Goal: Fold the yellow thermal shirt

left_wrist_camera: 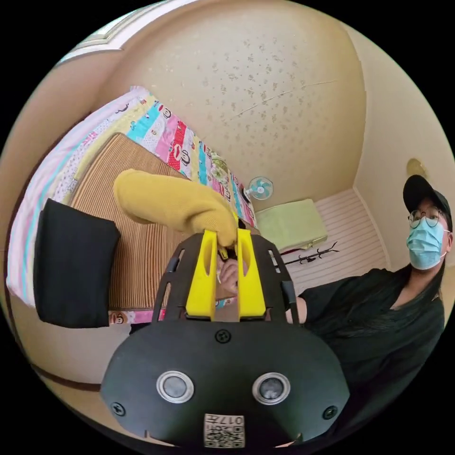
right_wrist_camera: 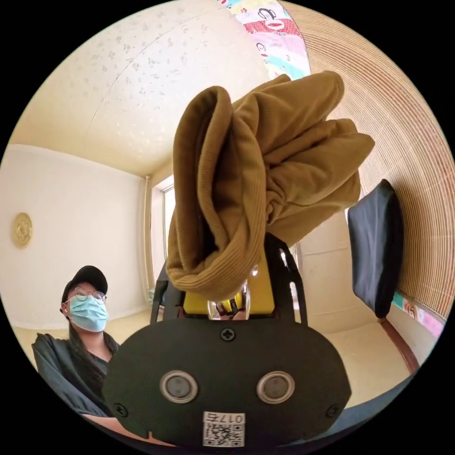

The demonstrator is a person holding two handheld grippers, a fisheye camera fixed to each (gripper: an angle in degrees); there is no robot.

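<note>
Your left gripper [left_wrist_camera: 226, 237] has its two yellow jaws drawn close together, pinching an edge of the yellow thermal shirt [left_wrist_camera: 175, 201] at their tips; in the left gripper view the shirt reaches away from the jaws as a rolled, bunched length above the striped mat [left_wrist_camera: 137, 237]; behind the jaws a hand [left_wrist_camera: 230, 277] shows in the narrow gap. In the right gripper view your right gripper [right_wrist_camera: 232, 296] sits under the shirt [right_wrist_camera: 260, 180], which hangs bunched in thick ribbed folds over the jaws and hides their tips; you cannot tell from this whether those jaws are apart or pressed on the cloth. The shirt is off the bed, held in the air. Beyond it, a folded black garment [left_wrist_camera: 73, 265] lies on the mat near the bed's edge, partly over the side; a patterned quilt [left_wrist_camera: 182, 142] lies along the far side of the mat, against the wall; a small fan [left_wrist_camera: 260, 188] stands past the end of the bed, beside a pale green cloth [left_wrist_camera: 291, 223]; you, the person [left_wrist_camera: 379, 303], are in a black top, cap and mask.
</note>
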